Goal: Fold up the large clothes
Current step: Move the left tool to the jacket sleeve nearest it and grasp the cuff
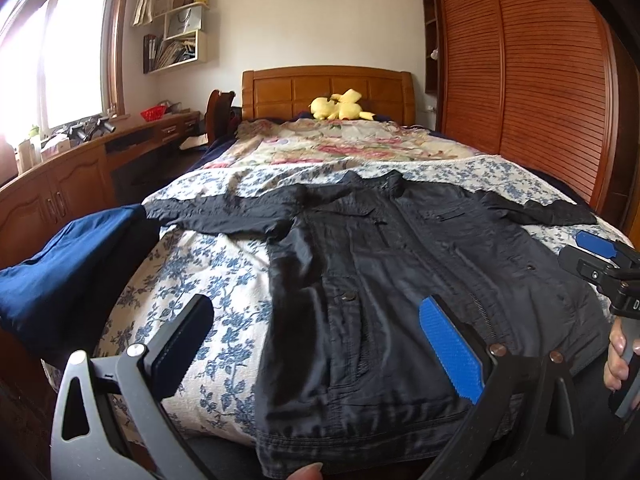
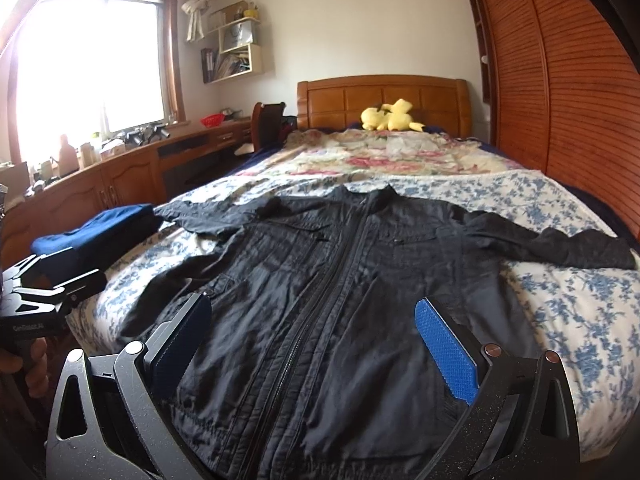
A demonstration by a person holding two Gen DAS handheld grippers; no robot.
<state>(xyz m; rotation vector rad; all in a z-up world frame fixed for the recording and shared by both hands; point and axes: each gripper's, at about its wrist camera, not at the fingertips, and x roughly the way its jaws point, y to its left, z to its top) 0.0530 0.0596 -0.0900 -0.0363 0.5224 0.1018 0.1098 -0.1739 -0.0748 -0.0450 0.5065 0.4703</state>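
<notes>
Left gripper: jaws spread wide, holding nothing, poised above the hem of the jacket, toward its left front panel. Right gripper: jaws equally wide, empty, centred over the zip just above the hem. The jacket lies flat, front up, sleeves outstretched, on the floral bed. A blue garment sits beside the left sleeve; a yellow plush rests by the headboard.
</notes>
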